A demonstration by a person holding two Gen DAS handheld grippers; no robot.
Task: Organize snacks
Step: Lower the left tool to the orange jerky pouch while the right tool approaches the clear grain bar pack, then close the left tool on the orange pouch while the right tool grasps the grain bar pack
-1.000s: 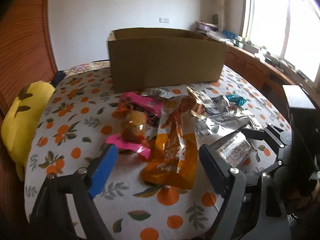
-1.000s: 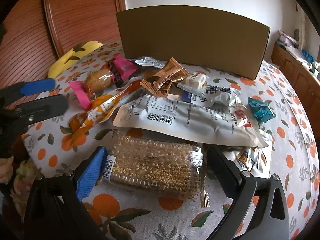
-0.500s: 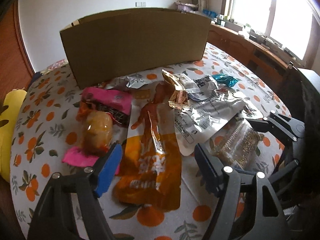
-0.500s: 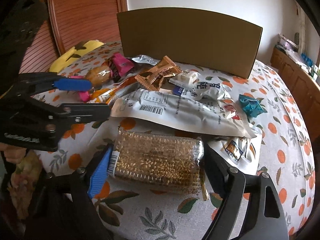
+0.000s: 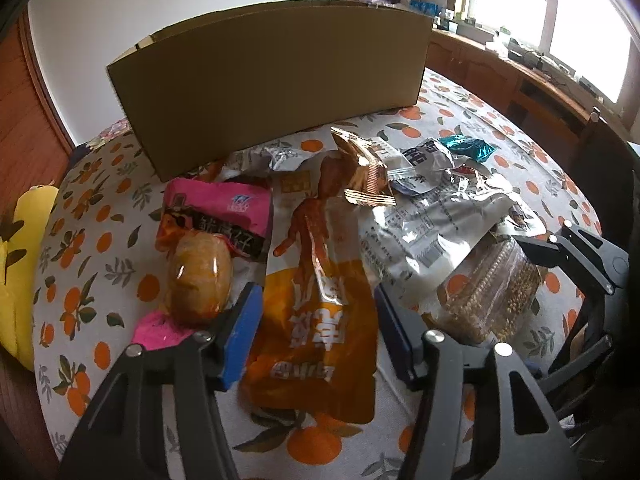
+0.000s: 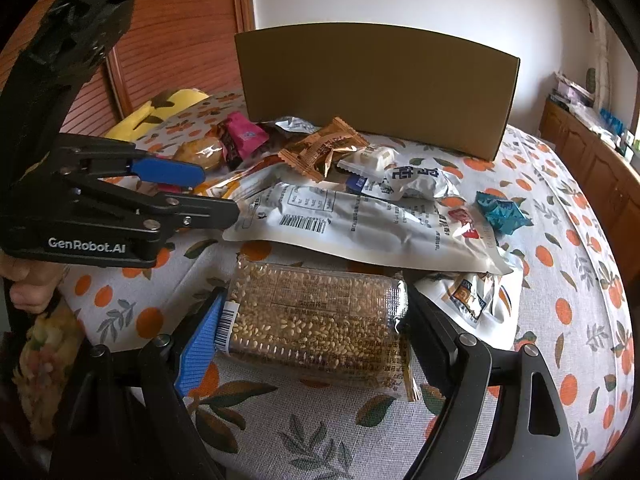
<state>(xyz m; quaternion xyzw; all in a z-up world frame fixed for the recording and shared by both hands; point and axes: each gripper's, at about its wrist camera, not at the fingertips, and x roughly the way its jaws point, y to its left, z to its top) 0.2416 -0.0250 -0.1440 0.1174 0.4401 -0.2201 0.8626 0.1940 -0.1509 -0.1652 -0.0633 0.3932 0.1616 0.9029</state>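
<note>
Two black hinged grippers with silver screws, left gripper (image 6: pixel 188 194) marked GenRobot.AI in white, blue pad on one finger (image 6: pixel 166 172), right gripper (image 6: pixel 312 332) alike, floral sleeve (image 6: pixel 40 360) below.

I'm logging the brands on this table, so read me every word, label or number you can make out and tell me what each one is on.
"GenRobot.AI": white lettering on the black body of the left gripper.
Large Chinese characters on the orange plastic snack pouch, the pink foil packet and the small white wrapper: visible, not reliably readable.
Barcode and table on the long silver-white bag: too small.
Print on the clear sesame-bar pack: too small.
</note>
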